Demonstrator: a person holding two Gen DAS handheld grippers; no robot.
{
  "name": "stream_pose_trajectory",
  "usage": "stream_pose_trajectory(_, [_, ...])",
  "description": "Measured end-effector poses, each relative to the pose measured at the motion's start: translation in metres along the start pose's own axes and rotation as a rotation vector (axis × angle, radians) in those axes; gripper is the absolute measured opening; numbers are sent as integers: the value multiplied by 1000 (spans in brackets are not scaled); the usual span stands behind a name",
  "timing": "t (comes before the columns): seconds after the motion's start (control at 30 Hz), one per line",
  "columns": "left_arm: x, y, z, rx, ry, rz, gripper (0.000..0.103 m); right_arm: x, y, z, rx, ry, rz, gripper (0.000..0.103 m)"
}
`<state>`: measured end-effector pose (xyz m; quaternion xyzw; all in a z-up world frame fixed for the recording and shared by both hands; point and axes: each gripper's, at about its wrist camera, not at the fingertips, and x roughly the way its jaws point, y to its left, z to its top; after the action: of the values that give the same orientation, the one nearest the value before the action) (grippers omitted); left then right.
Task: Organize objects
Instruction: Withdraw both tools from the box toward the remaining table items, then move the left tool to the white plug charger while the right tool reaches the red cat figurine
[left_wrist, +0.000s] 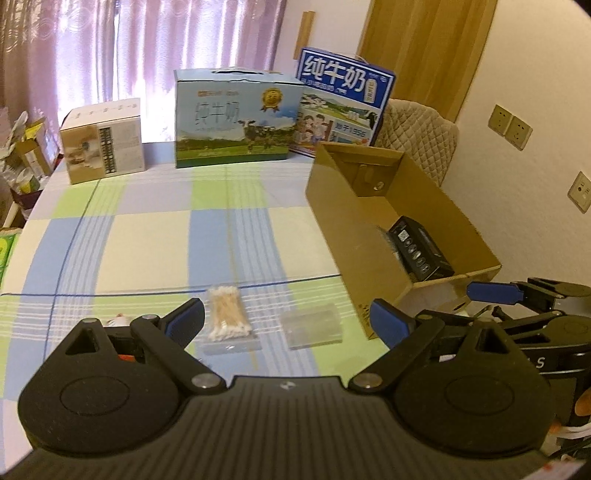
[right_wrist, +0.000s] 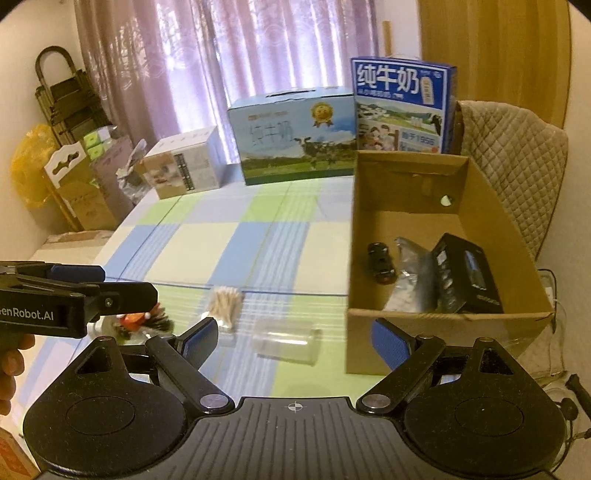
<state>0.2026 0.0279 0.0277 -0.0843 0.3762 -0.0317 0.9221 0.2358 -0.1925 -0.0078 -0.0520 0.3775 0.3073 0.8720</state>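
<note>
A pack of cotton swabs (left_wrist: 227, 317) (right_wrist: 225, 301) and a clear plastic container (left_wrist: 312, 325) (right_wrist: 286, 341) lie on the checked tablecloth (left_wrist: 147, 236) near its front edge. A small orange-and-black toy (right_wrist: 142, 319) lies to their left. On the right stands an open cardboard box (left_wrist: 354, 229) (right_wrist: 373, 332). It holds a black carton (right_wrist: 467, 275), a small dark item (right_wrist: 380, 264) and a plastic bag (right_wrist: 410, 284). My left gripper (left_wrist: 288, 325) is open above the swabs and the container. My right gripper (right_wrist: 295, 339) is open over the container, beside the box's near corner.
Two milk cartons (left_wrist: 236, 118) (left_wrist: 343, 107) and a pale box (left_wrist: 103, 142) stand along the table's far edge. A quilted chair (right_wrist: 517, 155) sits behind the cardboard box. Cartons, bags and a folded trolley (right_wrist: 70, 96) crowd the floor to the left.
</note>
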Motion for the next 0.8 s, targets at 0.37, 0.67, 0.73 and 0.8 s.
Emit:
stream_pose_trajectory(0.37, [-11, 46, -18, -47, 28, 55, 94, 24, 34, -6, -29, 36, 36, 87])
stream_pose_trajectory(0.67, [-18, 89, -43, -108, 63, 132, 94, 51, 53, -14, -42, 87, 82, 87])
stream_pose_trajectory(0.73, [-19, 99, -48, -124, 73, 149, 94, 56, 55, -17, -43, 100, 92, 87])
stream_pose_trajectory(0.8, [-19, 107, -54, -139, 84, 167, 94, 61, 58, -19, -42, 113, 100, 87])
